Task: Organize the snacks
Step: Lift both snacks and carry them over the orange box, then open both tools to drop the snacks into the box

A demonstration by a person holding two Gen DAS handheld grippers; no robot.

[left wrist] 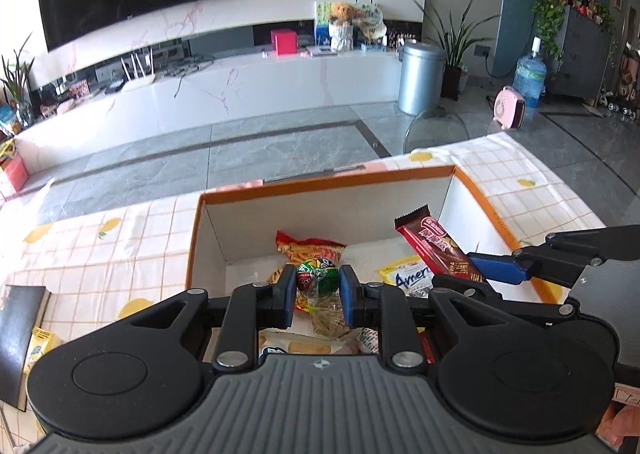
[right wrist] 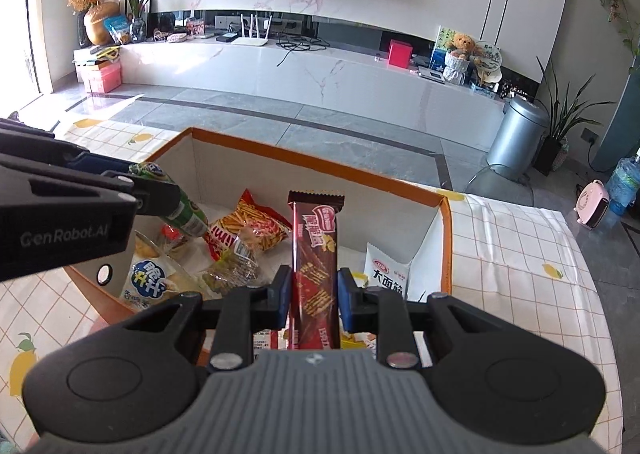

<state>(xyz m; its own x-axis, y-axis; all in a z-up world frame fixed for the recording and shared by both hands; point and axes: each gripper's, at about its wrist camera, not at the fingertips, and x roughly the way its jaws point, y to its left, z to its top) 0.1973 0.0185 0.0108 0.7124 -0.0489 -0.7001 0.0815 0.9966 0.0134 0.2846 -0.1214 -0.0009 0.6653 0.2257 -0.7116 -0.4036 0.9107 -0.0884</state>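
Observation:
An orange-rimmed white box stands on the checked tablecloth and holds several snack packets. My left gripper is shut on a green snack pack, held over the box's near left part; the same pack shows in the right wrist view. My right gripper is shut on a brown and red wafer bar, held upright over the box; the bar also shows in the left wrist view. Below lie a red-orange stick snack bag and a white packet.
A yellow and white packet and a blue-lettered chip bag lie in the box. A black book lies on the table at the left. The table edge drops to a tiled floor beyond, with a metal bin.

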